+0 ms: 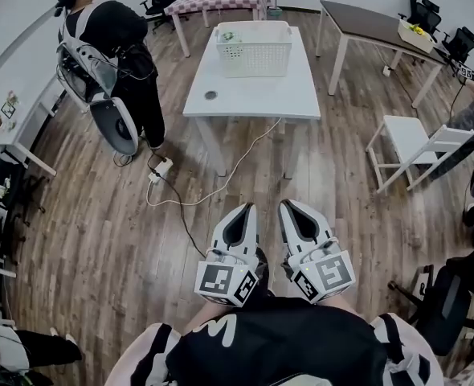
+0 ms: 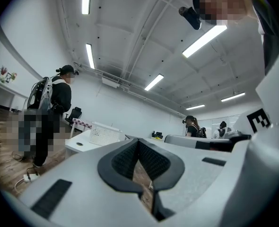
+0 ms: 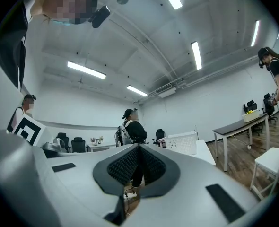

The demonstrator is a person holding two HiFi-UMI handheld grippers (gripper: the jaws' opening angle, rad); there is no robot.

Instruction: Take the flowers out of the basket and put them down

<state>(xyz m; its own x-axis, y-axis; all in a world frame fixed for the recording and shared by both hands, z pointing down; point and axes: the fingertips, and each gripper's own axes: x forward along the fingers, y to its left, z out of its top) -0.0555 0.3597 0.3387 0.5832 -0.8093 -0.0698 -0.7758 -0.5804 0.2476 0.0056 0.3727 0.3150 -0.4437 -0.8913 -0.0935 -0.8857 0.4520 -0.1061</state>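
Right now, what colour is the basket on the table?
White basket; head view shows it best.

Long ceiling strip lights (image 2: 203,40) keep this room bright and even, and in both gripper views they burn out to plain white glare. The white table (image 1: 249,95) is lit flat from above, with only a soft, faint shadow on the wooden floor (image 1: 317,199) beneath it. Away from the table the head view bows straight lines outward. The gripper views are round fisheye pictures with black corners. The left tool (image 2: 138,141) and right tool (image 3: 139,145) look slightly soft close to the lens, while the table beyond is crisper.
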